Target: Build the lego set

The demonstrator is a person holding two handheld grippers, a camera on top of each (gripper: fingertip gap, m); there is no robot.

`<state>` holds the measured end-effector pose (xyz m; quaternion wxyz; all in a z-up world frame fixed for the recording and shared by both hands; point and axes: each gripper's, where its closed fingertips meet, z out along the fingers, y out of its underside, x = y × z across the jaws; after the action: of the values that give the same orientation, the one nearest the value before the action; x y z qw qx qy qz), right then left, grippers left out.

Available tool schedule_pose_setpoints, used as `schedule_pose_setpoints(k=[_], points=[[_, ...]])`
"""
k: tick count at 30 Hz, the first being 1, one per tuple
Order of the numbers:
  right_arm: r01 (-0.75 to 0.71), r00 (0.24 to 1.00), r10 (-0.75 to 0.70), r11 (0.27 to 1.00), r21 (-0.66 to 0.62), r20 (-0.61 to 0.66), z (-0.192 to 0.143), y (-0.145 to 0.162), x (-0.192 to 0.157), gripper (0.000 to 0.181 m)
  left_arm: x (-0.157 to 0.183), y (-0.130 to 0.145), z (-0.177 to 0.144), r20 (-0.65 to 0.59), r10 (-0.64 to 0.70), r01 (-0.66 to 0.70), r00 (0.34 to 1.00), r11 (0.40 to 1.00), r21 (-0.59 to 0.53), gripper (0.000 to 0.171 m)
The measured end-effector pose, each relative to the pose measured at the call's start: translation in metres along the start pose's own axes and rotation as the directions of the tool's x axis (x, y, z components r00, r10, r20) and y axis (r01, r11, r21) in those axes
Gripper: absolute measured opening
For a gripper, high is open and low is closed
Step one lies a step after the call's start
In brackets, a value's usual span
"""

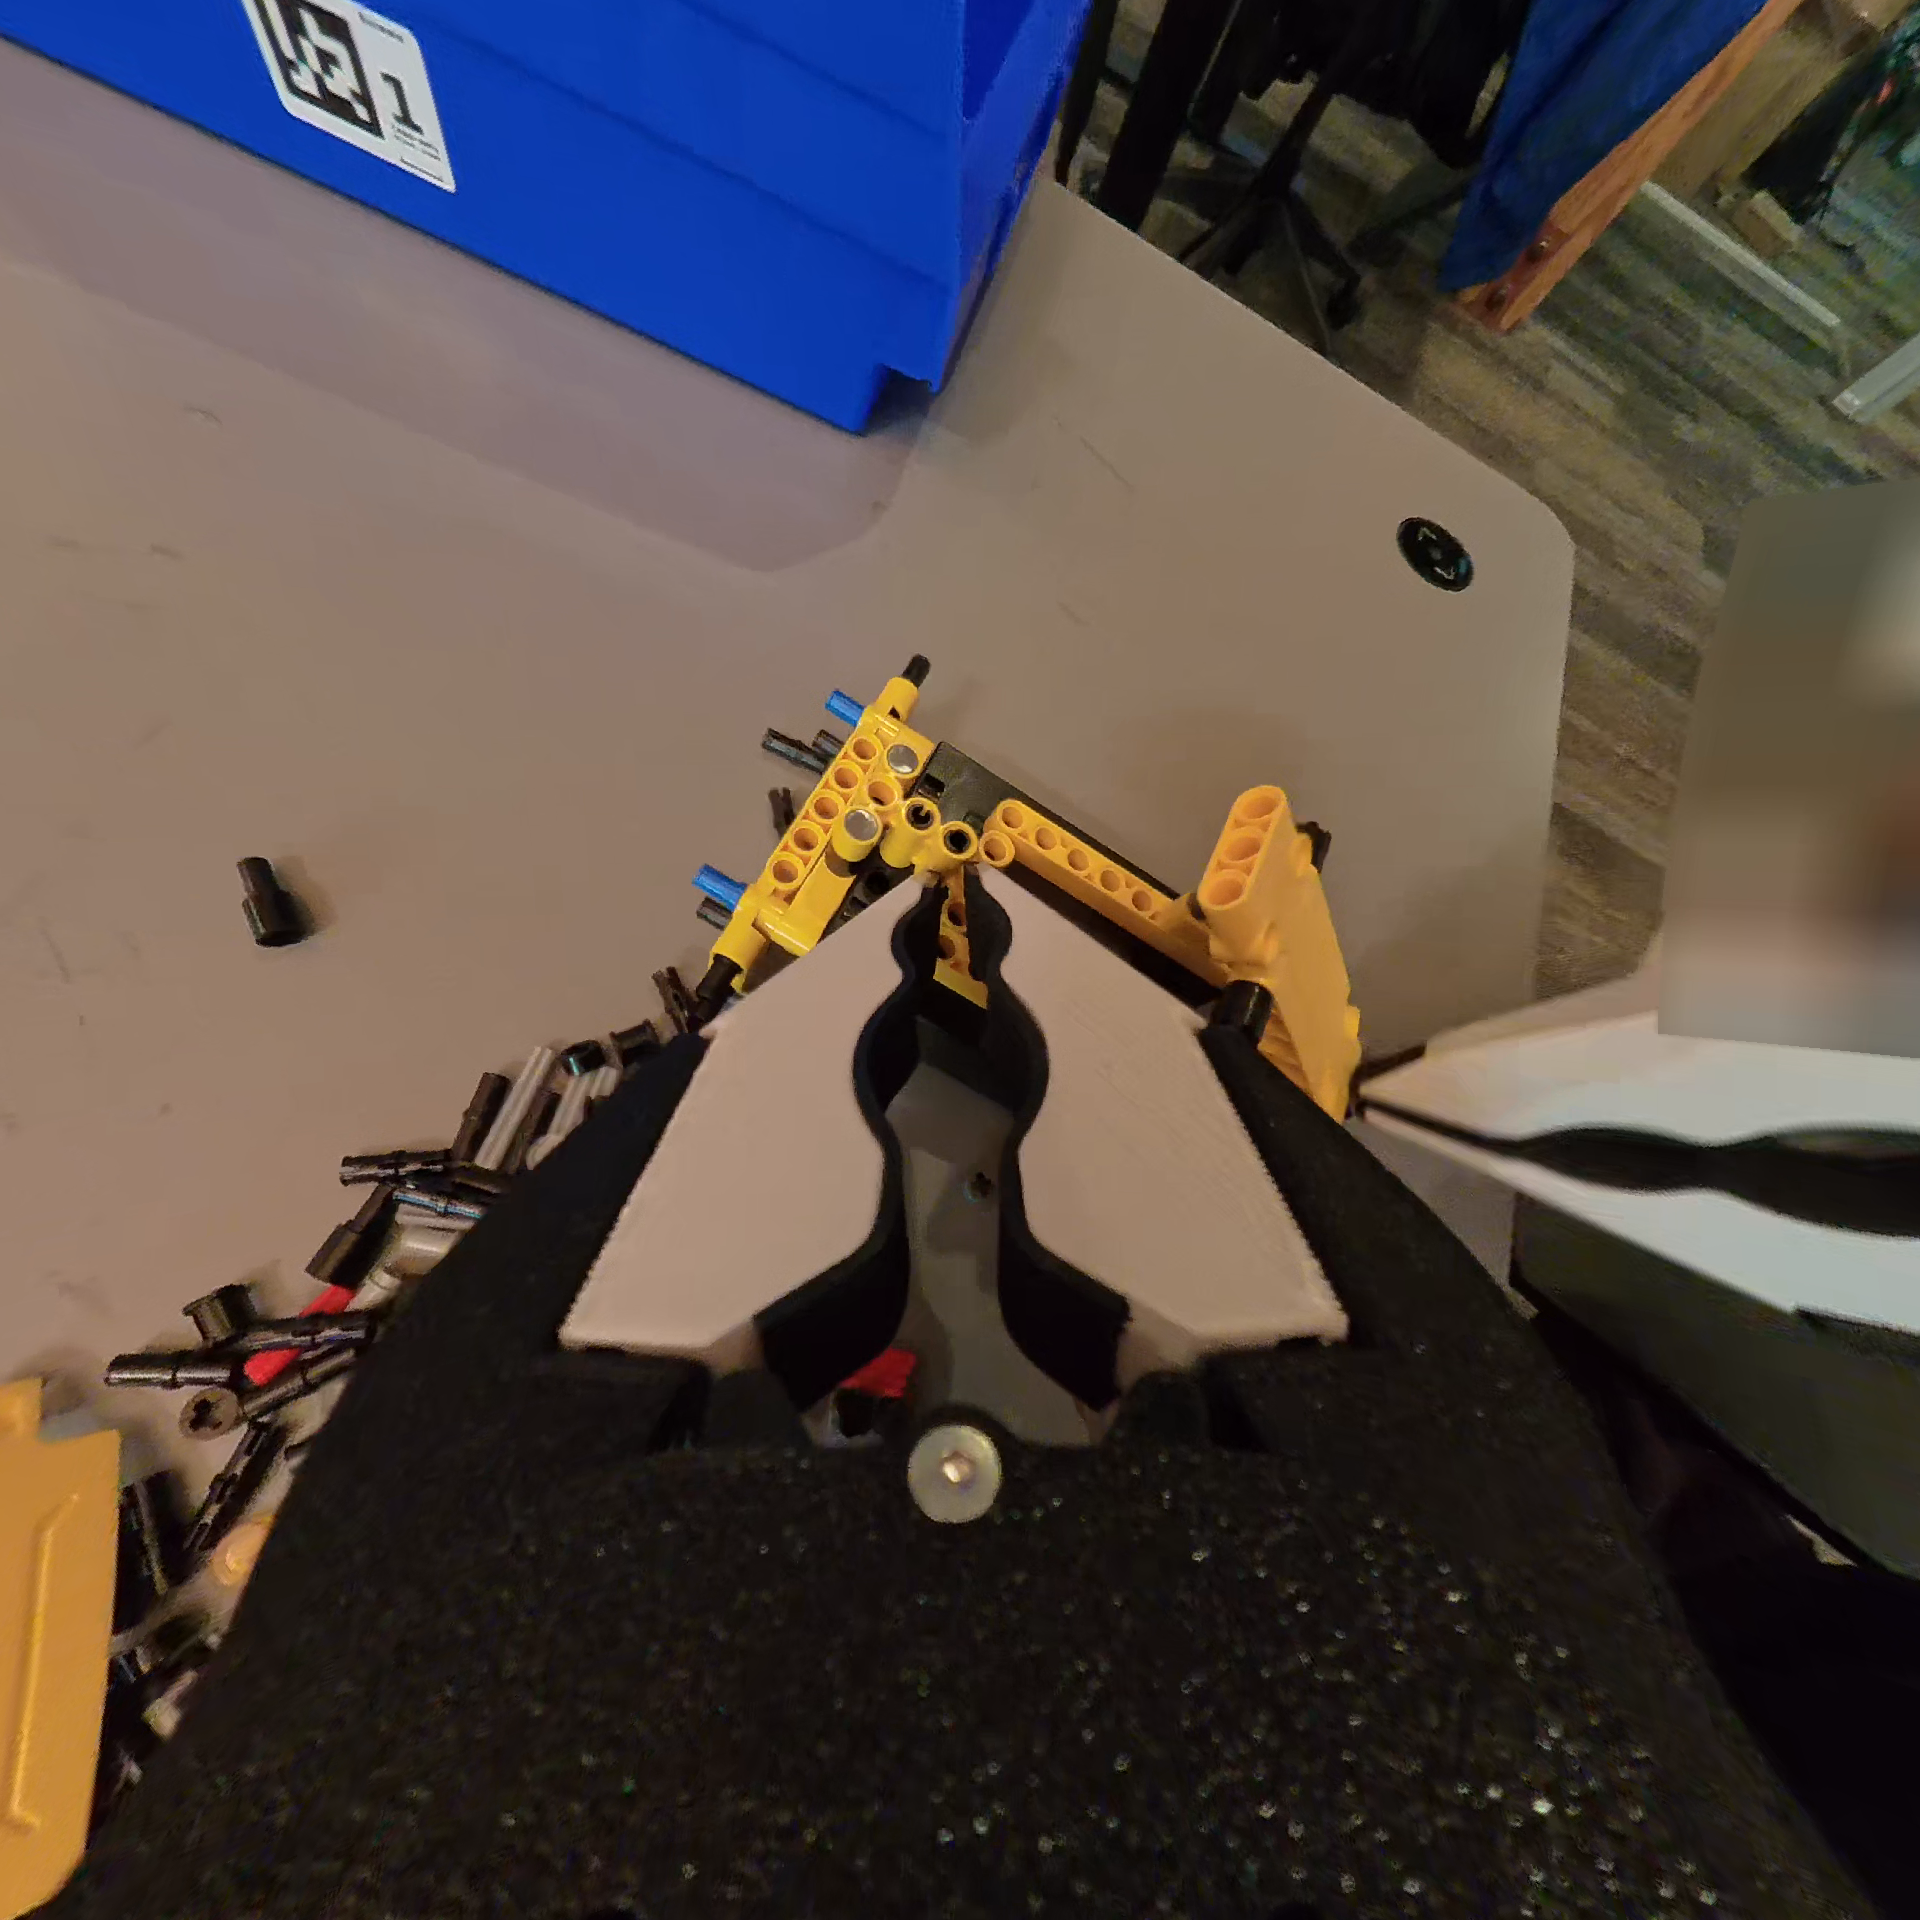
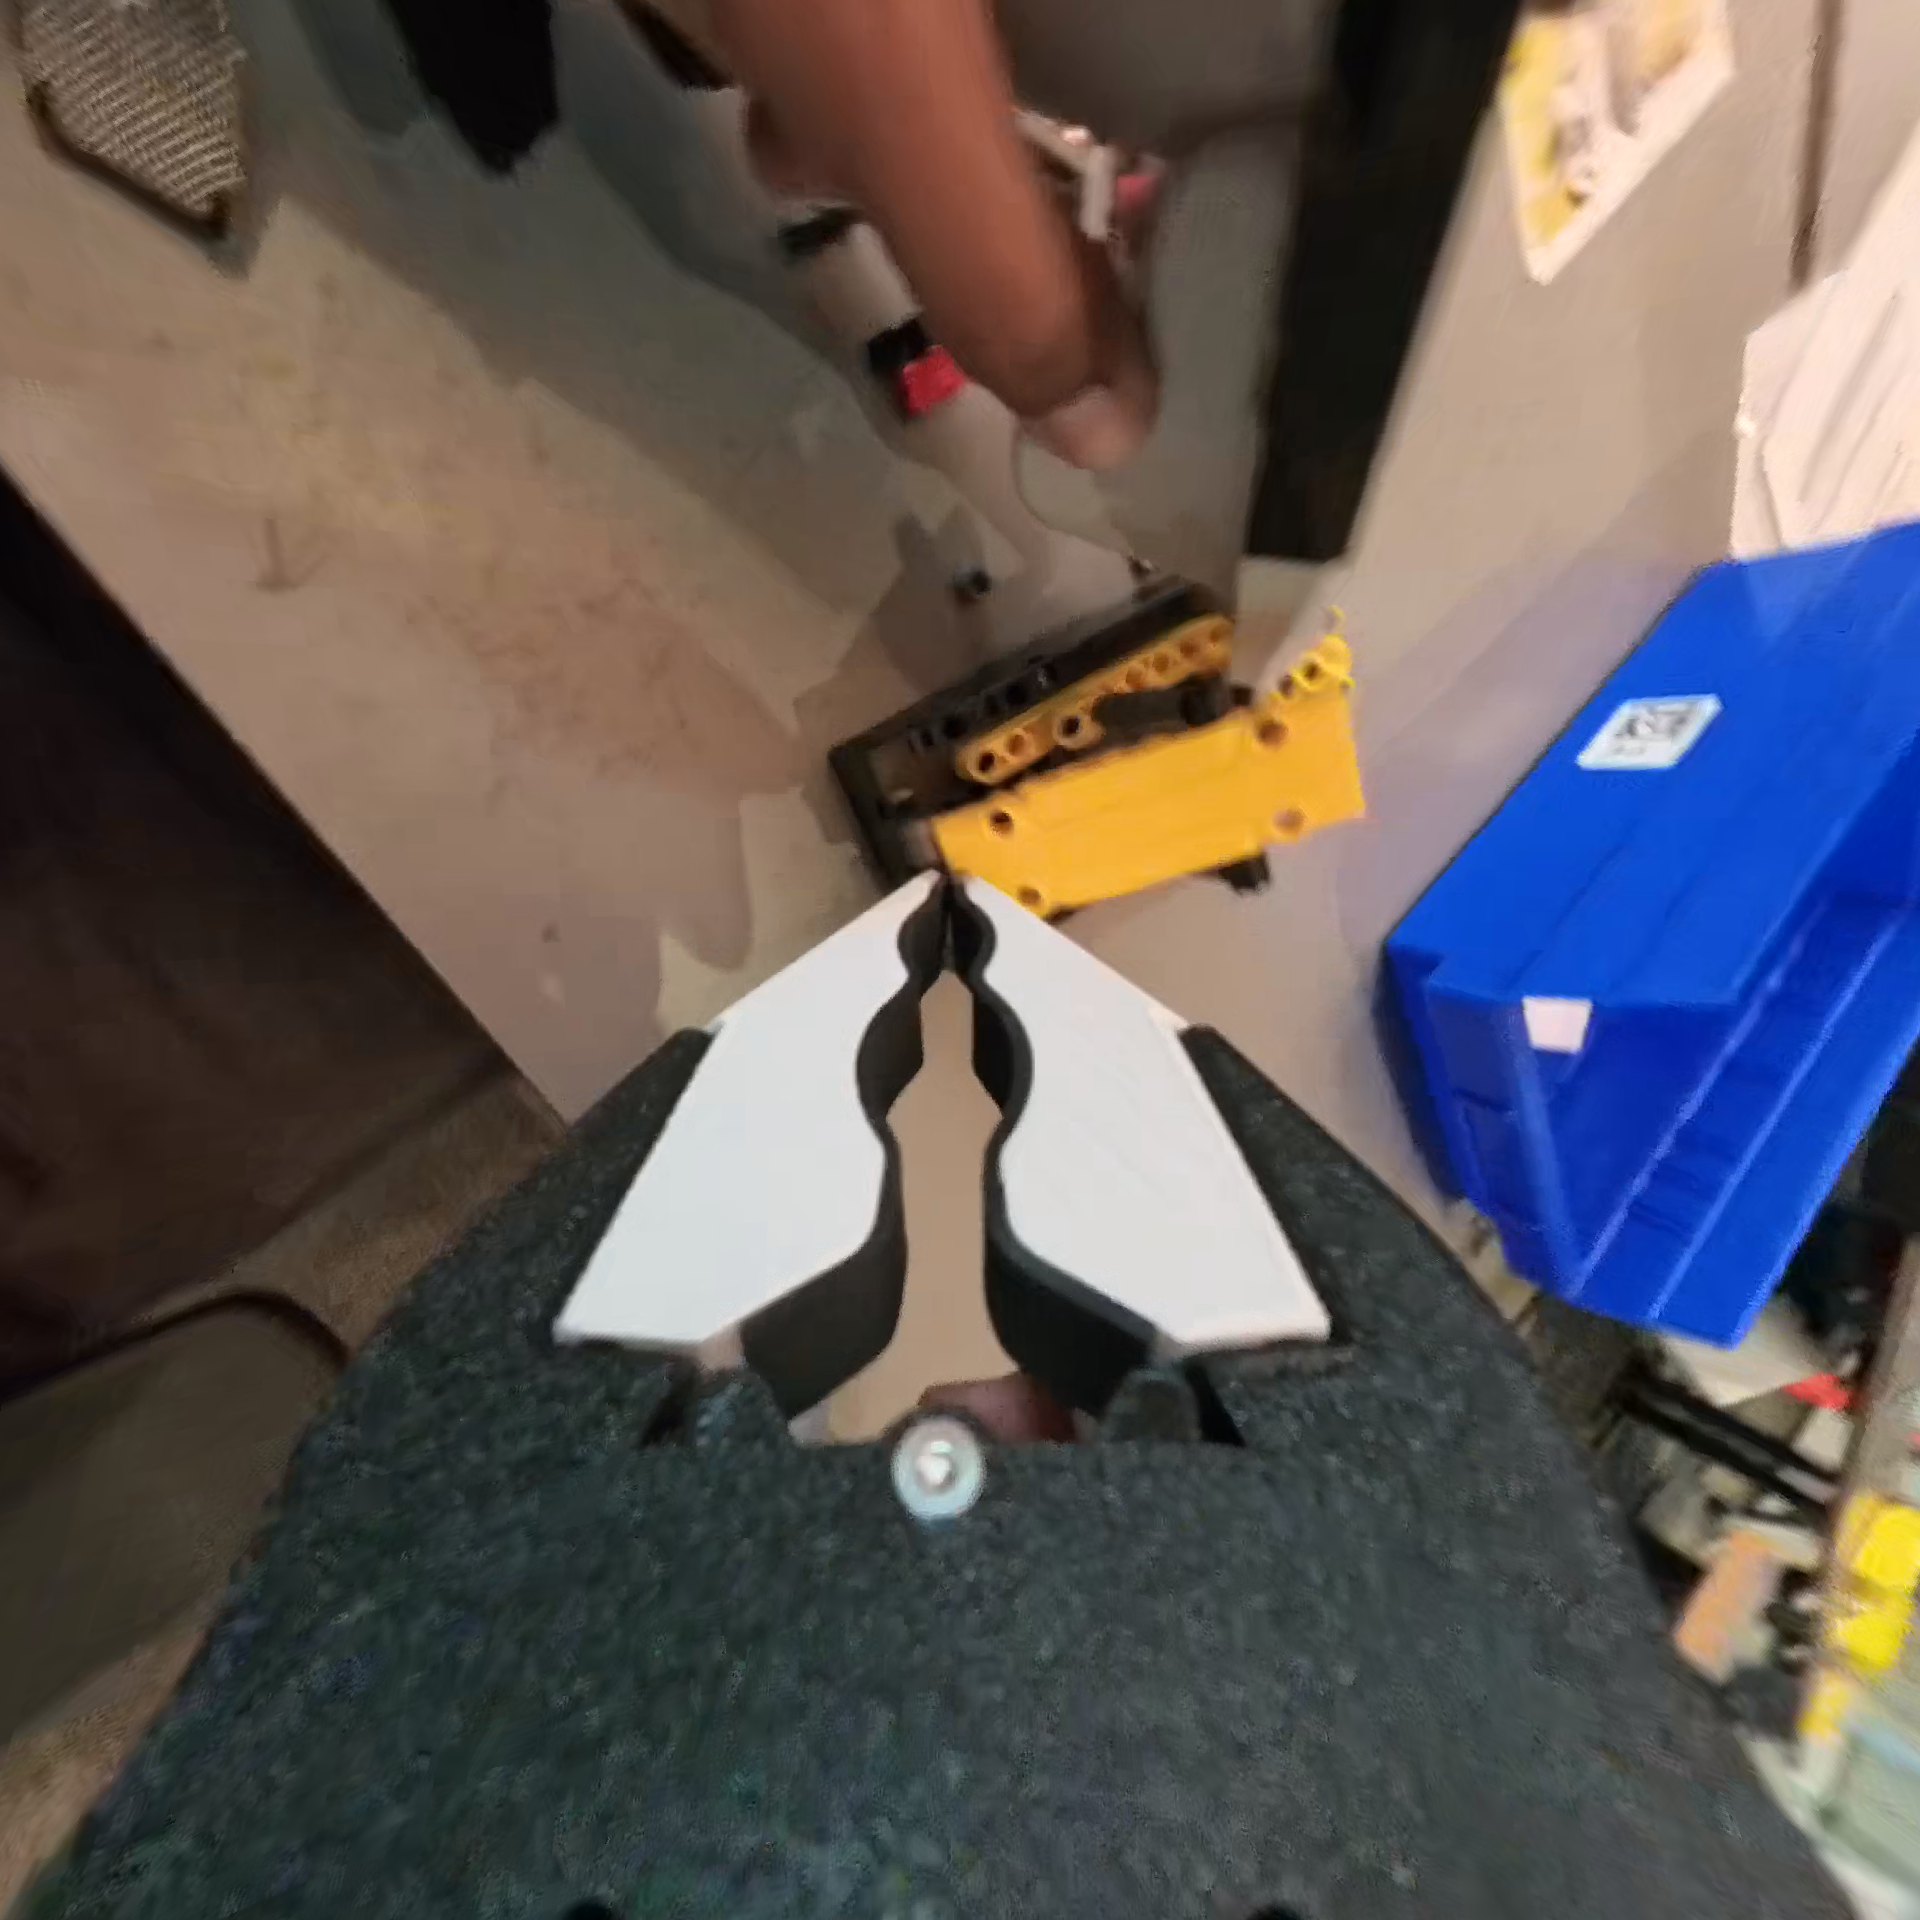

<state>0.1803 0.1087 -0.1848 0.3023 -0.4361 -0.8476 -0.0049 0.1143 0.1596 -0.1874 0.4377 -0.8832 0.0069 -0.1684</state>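
Note:
A yellow and black building-brick assembly (image 1: 1049,862) sits on the grey table (image 1: 520,644). It has holed beams, blue pins and a yellow panel (image 1: 1283,935). My left gripper (image 1: 951,888) is shut on a yellow holed beam (image 1: 961,940) in the middle of the assembly. My right gripper (image 2: 945,883) is shut with nothing visible between its tips. It sits right at the near corner of the assembly (image 2: 1122,790), by the black frame and yellow panel. It also shows in the left wrist view (image 1: 1558,1132), with its tip at the panel's end.
A blue bin (image 1: 675,177) stands behind the assembly and also shows in the right wrist view (image 2: 1683,914). A pile of black, grey and red pins (image 1: 395,1226) lies at the left, with a lone black connector (image 1: 272,900) apart. The table edge (image 1: 1548,831) runs at the right. A hand (image 2: 987,260) holds the far gripper. Across from one pair of fingers to the other is roughly 9 cm.

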Motion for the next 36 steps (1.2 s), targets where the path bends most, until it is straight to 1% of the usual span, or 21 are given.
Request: schedule_pose_setpoints(k=[2,3,4,6,7,8,9,10,12,14,17,19,21,23,25,28,30,31,33,34,36], points=[[-0.130,0.987,0.135,0.990,0.057,-0.092,-0.007,0.006,0.014,0.000,0.002,0.002,-0.001,-0.029,-0.017,0.016,0.999,1.000,-0.015,0.004],[-0.208,0.966,0.219,0.974,0.091,-0.135,-0.011,0.011,0.021,0.002,0.004,0.003,-0.002,-0.048,-0.028,0.027,0.998,0.999,-0.027,0.004],[-0.296,0.940,0.313,0.946,0.133,-0.134,-0.014,0.013,0.022,0.012,0.006,0.004,-0.003,-0.067,-0.041,0.038,0.997,0.998,-0.040,0.004],[-0.499,0.854,0.519,0.839,0.215,-0.041,-0.015,0.010,0.014,0.043,0.009,0.006,-0.004,-0.099,-0.070,0.065,0.993,0.996,-0.056,0.004],[-0.579,0.804,0.594,0.776,0.249,0.018,-0.014,0.004,0.009,0.054,0.010,0.006,-0.004,-0.106,-0.078,0.072,0.991,0.996,-0.060,0.004],[-0.637,0.759,0.648,0.722,0.272,0.056,-0.013,0.000,0.005,0.059,0.010,0.006,-0.005,-0.109,-0.078,0.071,0.991,0.996,-0.061,0.004],[-0.673,0.725,0.685,0.683,0.285,0.072,-0.010,-0.002,0.003,0.059,0.010,0.007,-0.005,-0.111,-0.077,0.071,0.991,0.996,-0.062,0.004],[-0.690,0.707,0.704,0.665,0.286,0.070,-0.007,-0.001,0.001,0.059,0.011,0.007,-0.005,-0.112,-0.077,0.070,0.991,0.996,-0.061,0.004],[-0.687,0.706,0.708,0.672,0.276,0.035,0.001,0.002,-0.002,0.060,0.011,0.007,-0.005,-0.115,-0.073,0.067,0.991,0.996,-0.062,0.004],[-0.669,0.727,0.685,0.696,0.261,0.034,0.004,0.001,-0.005,0.058,0.012,0.008,-0.006,-0.116,-0.068,0.061,0.991,0.996,-0.067,0.004],[-0.634,0.765,0.643,0.743,0.215,0.037,0.003,0.008,-0.006,0.053,0.013,0.010,-0.007,-0.124,-0.071,0.062,0.990,0.995,-0.078,0.004],[-0.624,0.777,0.629,0.761,0.175,0.034,0.001,0.020,-0.004,0.050,0.013,0.011,-0.009,-0.127,-0.074,0.063,0.989,0.994,-0.087,0.004],[-0.611,0.788,0.616,0.780,0.131,0.004,0.001,0.036,0.002,0.043,0.015,0.013,-0.011,-0.138,-0.075,0.061,0.988,0.993,-0.103,0.003],[-0.588,0.803,0.593,0.804,0.088,-0.054,0.002,0.056,0.010,0.037,0.022,0.017,-0.013,-0.192,-0.096,0.071,0.977,0.989,-0.133,0.001],[-0.582,0.808,0.588,0.808,0.087,-0.051,0.004,0.065,0.015,0.037,0.028,0.017,-0.016,-0.244,-0.118,0.085,0.963,0.986,-0.143,0.000],[-0.606,0.792,0.610,0.788,0.109,-0.005,0.004,0.070,0.020,0.038,0.038,0.000,-0.027,-0.356,-0.163,0.147,0.920,0.987,-0.072,0.000],[-0.594,0.803,0.596,0.794,0.133,0.029,0.001,0.068,0.022,0.038,0.038,-0.014,-0.033,-0.388,-0.159,0.174,0.908,0.985,0.002,0.001],[-0.583,0.811,0.584,0.799,0.147,0.047,0.000,0.066,0.023,0.038,0.034,-0.019,-0.034,-0.373,-0.147,0.175,0.916,0.984,0.041,0.005],[-0.566,0.824,0.563,0.810,0.154,0.067,-0.001,0.064,0.024,0.038,0.024,-0.022,-0.030,-0.296,-0.124,0.155,0.947,0.984,0.083,0.020],[-0.561,0.828,0.554,0.814,0.151,0.087,-0.001,0.063,0.023,0.038,0.018,-0.020,-0.027,-0.248,-0.114,0.139,0.962,0.986,0.087,0.026],[-0.567,0.823,0.551,0.813,0.133,0.139,0.002,0.063,0.020,0.038,0.010,-0.012,-0.018,-0.174,-0.102,0.113,0.979,0.992,0.056,0.030]])
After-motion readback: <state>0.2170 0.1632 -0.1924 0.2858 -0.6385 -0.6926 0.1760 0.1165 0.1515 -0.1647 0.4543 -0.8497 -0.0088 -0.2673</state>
